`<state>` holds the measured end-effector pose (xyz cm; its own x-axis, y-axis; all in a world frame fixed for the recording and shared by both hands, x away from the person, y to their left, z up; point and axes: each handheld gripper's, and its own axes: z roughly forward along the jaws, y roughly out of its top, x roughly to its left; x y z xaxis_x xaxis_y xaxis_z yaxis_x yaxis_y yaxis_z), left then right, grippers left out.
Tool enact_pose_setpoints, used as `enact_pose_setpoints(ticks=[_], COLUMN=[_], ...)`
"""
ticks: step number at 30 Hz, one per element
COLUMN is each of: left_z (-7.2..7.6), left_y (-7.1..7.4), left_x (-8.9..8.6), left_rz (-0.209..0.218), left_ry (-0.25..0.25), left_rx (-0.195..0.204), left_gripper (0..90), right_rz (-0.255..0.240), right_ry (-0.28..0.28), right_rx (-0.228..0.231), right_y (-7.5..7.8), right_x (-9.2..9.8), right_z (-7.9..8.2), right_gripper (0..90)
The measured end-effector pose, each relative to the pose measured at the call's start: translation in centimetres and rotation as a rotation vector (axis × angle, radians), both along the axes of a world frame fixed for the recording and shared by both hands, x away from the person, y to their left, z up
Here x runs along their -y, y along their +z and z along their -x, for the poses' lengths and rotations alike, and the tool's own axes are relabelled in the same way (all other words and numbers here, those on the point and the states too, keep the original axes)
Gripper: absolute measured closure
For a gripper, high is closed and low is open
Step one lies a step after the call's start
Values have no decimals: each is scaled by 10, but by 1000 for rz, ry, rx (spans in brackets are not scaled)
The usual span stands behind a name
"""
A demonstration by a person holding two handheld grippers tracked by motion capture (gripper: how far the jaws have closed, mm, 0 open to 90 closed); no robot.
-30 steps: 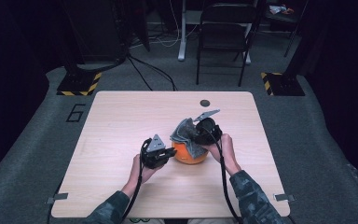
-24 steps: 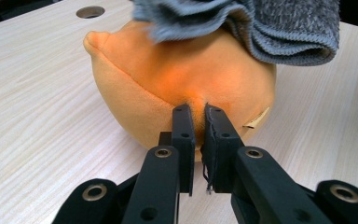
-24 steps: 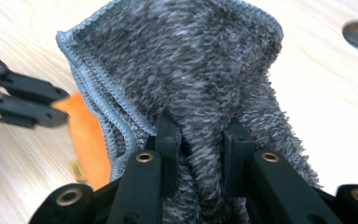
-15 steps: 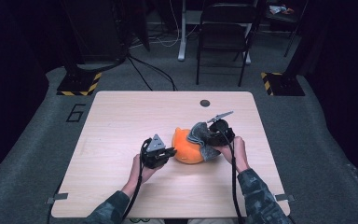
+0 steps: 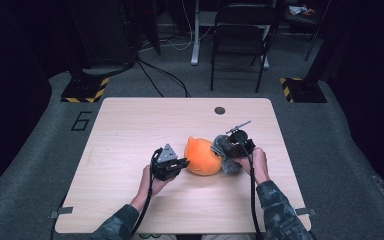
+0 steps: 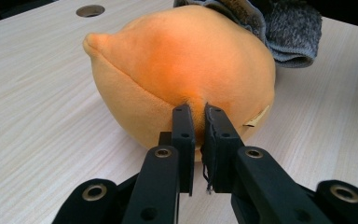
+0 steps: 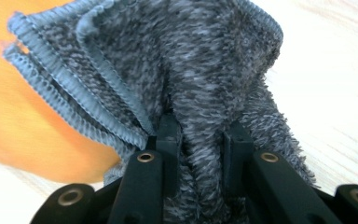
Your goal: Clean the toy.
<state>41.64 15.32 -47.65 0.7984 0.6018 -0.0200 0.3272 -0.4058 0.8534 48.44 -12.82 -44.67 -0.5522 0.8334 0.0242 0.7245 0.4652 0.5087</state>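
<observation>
**Orange plush pinched on one side, grey knit cloth gripped on the other**

The orange plush toy (image 5: 203, 157) sat on the table (image 5: 130, 130) slightly toward five o'clock from the tabletop's centre, a rounded, seamed body with a small pointed tip at its eleven o'clock in the high view. In the left gripper view the plush (image 6: 182, 70) rested directly on the wood, a pale tag showing low on its side.

Against the plush's three o'clock side lay the grey knit cloth (image 5: 225, 152), bunched and touching the orange fabric. In the right gripper view the cloth (image 7: 182, 70) stood in folds with ribbed blue-grey edges, the plush behind it at nine o'clock.

The left hand-held gripper (image 5: 172, 165) sat at the plush's nine o'clock. Its jaws were together, nipping a small tuft of the orange fabric at the base of the plush, as the left gripper view (image 6: 198, 126) showed, with a dark thread hanging between them.

The right hand-held gripper (image 5: 237, 145) sat at the plush's three o'clock, its jaws clamped on a thick fold of the grey knit cloth (image 7: 200, 140).

Farther out, a round dark hole (image 5: 220, 110) marked the table near its twelve o'clock edge. Beyond the table stood a dark chair (image 5: 240, 40) on grey floor.
</observation>
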Motion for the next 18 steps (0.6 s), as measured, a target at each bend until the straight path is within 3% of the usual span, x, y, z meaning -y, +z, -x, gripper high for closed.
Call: enact_pose_setpoints(ticks=[6, 11, 14, 17, 18], left_z=[0, -1, -1, -1, -1], left_y=[-1, -1, -1, -1, -1], left_x=[0, 0, -1, -1, -1], left_rz=[6, 5, 4, 5, 4], left_ry=[7, 10, 7, 9, 6], left_rx=[2, 6, -2, -3, -6], left_gripper=[834, 834, 834, 834, 834], right_rz=[21, 72, 78, 42, 17], right_ry=[-18, -40, -49, -49, -46], right_rx=[-30, -52, -32, 18, 46], right_y=[-14, -26, -19, 0, 12], right_x=[4, 8, 9, 12, 13], right_z=[-5, -10, -9, -5, -1], right_gripper=[735, 740, 741, 742, 742])
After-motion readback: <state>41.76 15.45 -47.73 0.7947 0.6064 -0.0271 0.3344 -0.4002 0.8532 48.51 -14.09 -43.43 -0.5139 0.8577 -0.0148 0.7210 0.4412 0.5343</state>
